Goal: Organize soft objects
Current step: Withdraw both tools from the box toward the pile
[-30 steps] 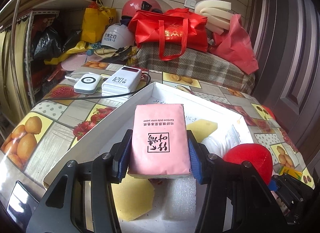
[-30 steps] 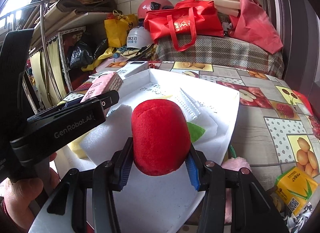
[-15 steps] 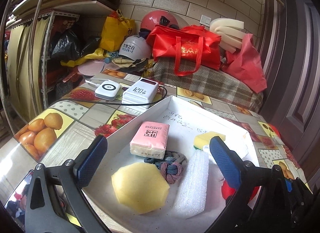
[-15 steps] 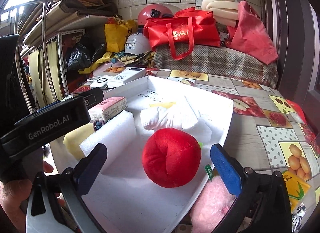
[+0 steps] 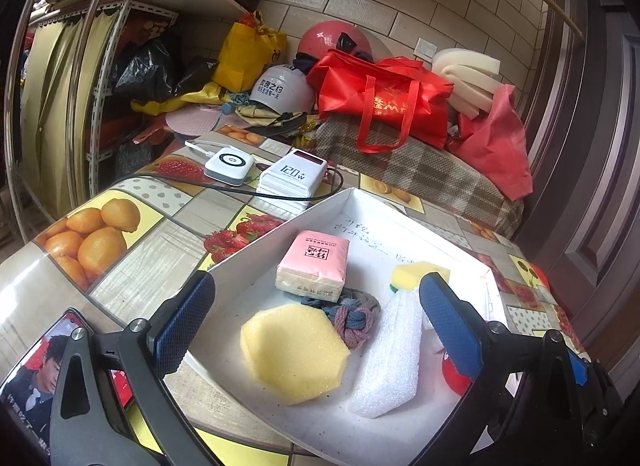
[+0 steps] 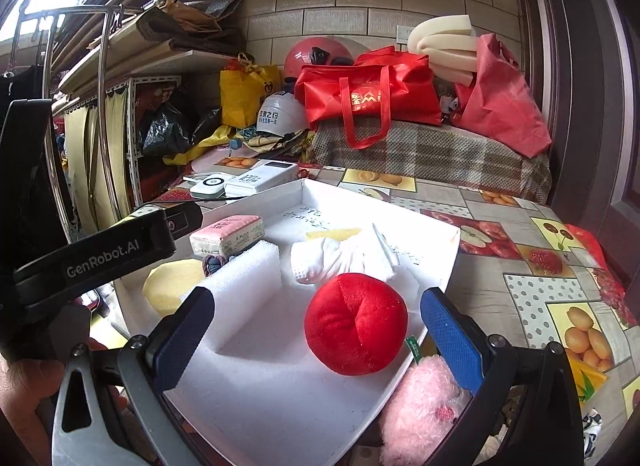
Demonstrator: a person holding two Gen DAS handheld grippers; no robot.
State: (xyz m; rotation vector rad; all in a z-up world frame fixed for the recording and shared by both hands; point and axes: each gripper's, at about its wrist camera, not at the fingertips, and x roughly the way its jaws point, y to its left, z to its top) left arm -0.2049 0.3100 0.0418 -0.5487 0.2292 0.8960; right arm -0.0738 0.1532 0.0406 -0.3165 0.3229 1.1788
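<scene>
A white tray lies on the fruit-print table. In it are a pink tissue pack, a yellow sponge, a knotted rope, a white foam block, a yellow-green sponge, a white cloth and a red plush ball. My left gripper is open and empty above the tray's near end. My right gripper is open and empty, its jaws either side of the red ball.
A pink plush toy lies outside the tray's near right edge. Two white power banks with a black cable sit behind the tray. A phone lies at the near left. Bags and helmets crowd the back.
Both grippers opened and pulled back. The left let go of the pink tissue pack, the right let go of the red plush ball; both now lie in the tray.
</scene>
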